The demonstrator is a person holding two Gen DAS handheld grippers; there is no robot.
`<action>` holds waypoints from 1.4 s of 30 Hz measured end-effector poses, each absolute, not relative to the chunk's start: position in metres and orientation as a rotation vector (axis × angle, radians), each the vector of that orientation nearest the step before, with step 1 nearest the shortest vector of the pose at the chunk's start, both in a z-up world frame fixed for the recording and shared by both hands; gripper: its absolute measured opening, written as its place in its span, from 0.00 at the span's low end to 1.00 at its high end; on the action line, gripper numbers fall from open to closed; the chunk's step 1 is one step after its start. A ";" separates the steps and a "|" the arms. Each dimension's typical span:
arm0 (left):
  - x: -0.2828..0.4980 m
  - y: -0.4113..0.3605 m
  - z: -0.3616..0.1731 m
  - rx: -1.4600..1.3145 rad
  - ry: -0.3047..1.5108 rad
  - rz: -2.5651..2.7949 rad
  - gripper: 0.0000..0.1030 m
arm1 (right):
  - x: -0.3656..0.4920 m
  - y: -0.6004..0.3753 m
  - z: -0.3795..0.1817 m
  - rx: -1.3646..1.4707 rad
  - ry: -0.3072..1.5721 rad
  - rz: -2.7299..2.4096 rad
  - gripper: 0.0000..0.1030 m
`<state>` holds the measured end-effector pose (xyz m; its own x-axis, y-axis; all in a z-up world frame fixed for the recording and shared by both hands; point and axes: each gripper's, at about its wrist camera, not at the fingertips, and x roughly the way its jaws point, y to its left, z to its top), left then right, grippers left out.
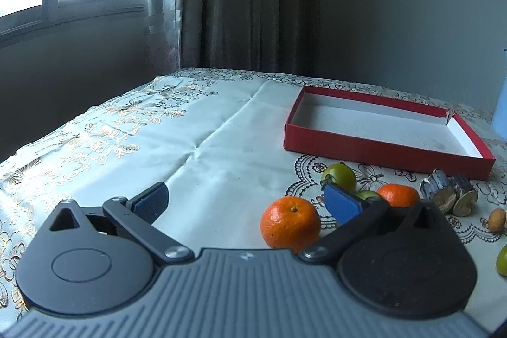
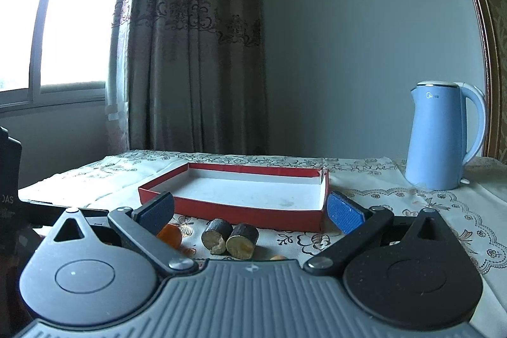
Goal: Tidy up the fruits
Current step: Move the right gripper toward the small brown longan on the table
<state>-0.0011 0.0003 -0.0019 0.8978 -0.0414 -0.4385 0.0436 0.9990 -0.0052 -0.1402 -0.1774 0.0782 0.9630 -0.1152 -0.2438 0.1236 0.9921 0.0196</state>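
Fruit is lying loose on the surface (image 1: 221, 148), and none of it is sitting in the red box (image 1: 380, 154) yet, whose white floor is showing bare in both views. By that reckoning the organizing is only beginning: nothing is placed, everything is left to move.

In the left wrist view, the left claw (image 1: 247, 205) is hanging wide, holding nothing. A near mandarin (image 1: 290, 225) is resting just inside its right finger, closest to the camera. Beyond that finger a green fruit (image 1: 340, 176) and a second mandarin (image 1: 397, 194) are sitting near each other, a little short of the box's front wall. Two stubby dark cut pieces (image 1: 448, 194), perhaps sugarcane, are lying side by side to the right, with a small yellow-brown fruit (image 1: 497, 219) and another green one (image 1: 502, 255) at the frame edge.

In the right wrist view, the right claw (image 2: 250, 213) is also spread wide and gripping nothing. The two cut pieces are lying between its fingers, just before the box, and an orange fruit (image 2: 171, 236) is peeking from behind its left finger. A blue kettle (image 2: 443, 135) is standing well apart, off to the right.

The near mandarin is looking like the likeliest first pick for the left claw, being round, firm and unobstructed.
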 end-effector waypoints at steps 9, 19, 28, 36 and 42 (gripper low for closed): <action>0.002 0.002 -0.004 -0.005 0.474 -0.061 1.00 | -0.151 -0.181 0.073 0.019 0.269 -0.108 1.00; 0.004 0.009 -0.004 -0.046 0.494 -0.021 1.00 | -0.150 -0.168 0.069 0.026 0.352 -0.004 1.00; 0.008 0.012 -0.005 -0.067 0.507 -0.035 1.00 | -0.145 -0.181 0.052 -0.005 0.497 -0.065 1.00; 0.008 0.011 -0.005 -0.063 0.503 -0.051 1.00 | -0.134 -0.190 0.047 -0.027 0.556 -0.065 0.82; 0.009 0.011 -0.006 -0.062 0.504 -0.057 1.00 | -0.134 -0.200 0.046 -0.008 0.563 -0.084 0.58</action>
